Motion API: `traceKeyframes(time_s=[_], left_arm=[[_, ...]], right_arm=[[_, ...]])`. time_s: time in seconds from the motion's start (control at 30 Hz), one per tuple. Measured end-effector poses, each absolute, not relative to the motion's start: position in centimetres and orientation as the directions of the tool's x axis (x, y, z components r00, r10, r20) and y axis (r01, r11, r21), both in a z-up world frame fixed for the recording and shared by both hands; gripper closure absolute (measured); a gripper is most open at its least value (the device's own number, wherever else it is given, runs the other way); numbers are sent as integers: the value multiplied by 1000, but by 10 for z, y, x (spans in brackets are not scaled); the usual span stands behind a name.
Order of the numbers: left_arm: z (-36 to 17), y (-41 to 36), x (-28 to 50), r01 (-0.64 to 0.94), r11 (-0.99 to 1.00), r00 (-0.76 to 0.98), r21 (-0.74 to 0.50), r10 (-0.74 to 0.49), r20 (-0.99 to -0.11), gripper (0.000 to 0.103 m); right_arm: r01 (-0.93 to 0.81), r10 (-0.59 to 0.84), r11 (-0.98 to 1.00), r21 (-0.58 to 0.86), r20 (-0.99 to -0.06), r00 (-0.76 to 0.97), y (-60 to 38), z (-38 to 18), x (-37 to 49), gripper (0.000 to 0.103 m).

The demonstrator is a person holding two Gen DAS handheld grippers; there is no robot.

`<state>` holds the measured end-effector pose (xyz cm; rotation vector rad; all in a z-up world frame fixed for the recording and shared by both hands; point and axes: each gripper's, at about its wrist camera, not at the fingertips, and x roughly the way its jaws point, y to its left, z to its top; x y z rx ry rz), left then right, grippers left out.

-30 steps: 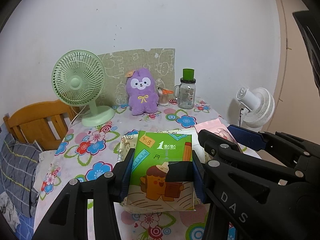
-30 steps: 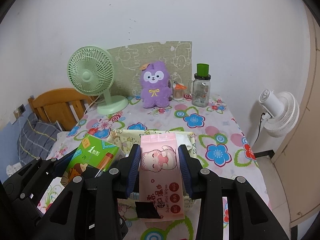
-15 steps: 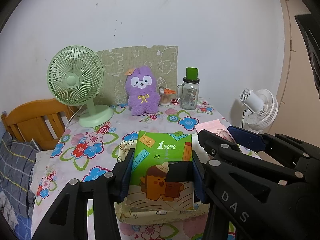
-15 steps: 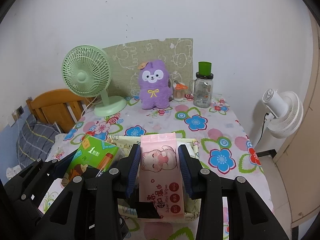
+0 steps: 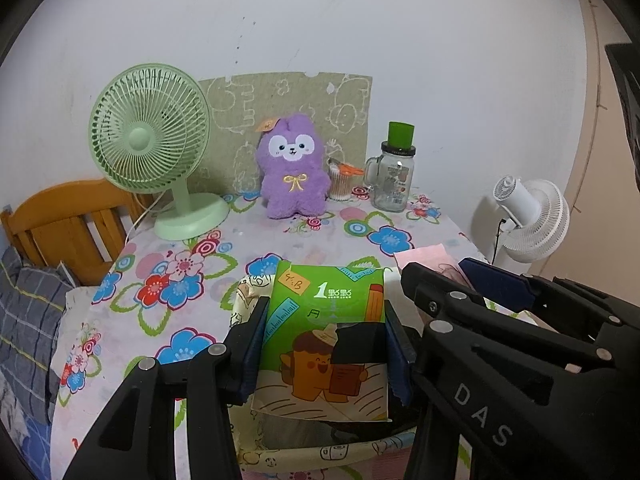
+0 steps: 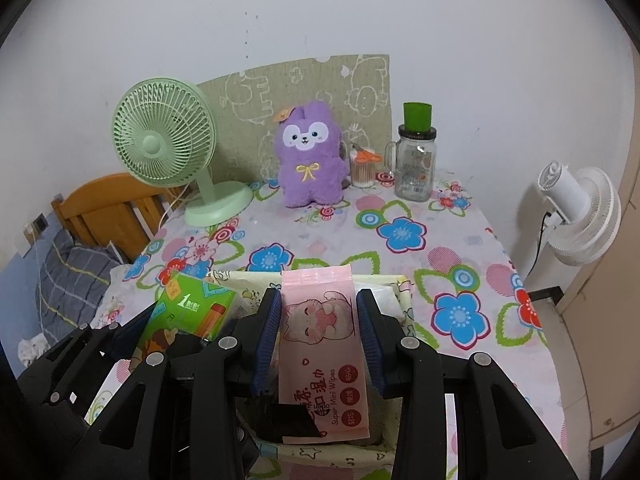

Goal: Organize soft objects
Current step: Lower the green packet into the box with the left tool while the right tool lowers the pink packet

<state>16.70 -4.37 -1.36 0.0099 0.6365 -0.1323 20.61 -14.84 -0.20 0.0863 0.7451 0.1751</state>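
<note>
**Both grippers loaded, over the fabric basket**

Left gripper [image 5: 325,344] angled down, pads clamped on the green tissue pack [image 5: 326,320]. Right gripper [image 6: 318,336] just beside it, same downward tilt, clamped on the pink wipes pack [image 6: 320,344]. Both packs hang over the patterned fabric basket [image 6: 394,280] at the near end of the floral table [image 6: 460,240]. Purple plush [image 6: 310,156] upright at the far edge, by the green fan [image 6: 164,144].

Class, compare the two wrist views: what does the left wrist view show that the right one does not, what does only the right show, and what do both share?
Only the left: the green pack's whole front, clamped by the left gripper.
Only the right: the pink wipes' cat picture and lettering, clamped by the right gripper, and a wall socket.
Both: green fan, purple plush, jar, white fan, and the fabric bin beneath both packs.
</note>
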Motion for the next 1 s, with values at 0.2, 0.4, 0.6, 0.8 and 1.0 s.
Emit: traceKeyframes(time_s=[0.2, 0.4, 0.6, 0.8, 1.0], left_arm=[[-20, -40, 172, 112, 993, 786, -36, -111, -608, 50], [-27, -38, 175, 92, 995, 778, -34, -93, -622, 45], [-32, -32, 174, 80, 996, 772, -33, -83, -631, 38], [-37, -32, 174, 74, 997, 763, -28, -75, -642, 35], [-42, -32, 175, 69, 998, 756, -11, -59, -652, 33]], right_arm=[[-140, 207, 978, 152, -681, 703, -145, -10, 212, 61], [-142, 219, 976, 167, -693, 687, -143, -20, 216, 61], [-144, 229, 973, 179, -703, 674, -140, -28, 219, 61], [-141, 236, 971, 191, -714, 659, -139, -35, 222, 61], [-164, 266, 964, 210, -722, 639, -132, -40, 223, 60]])
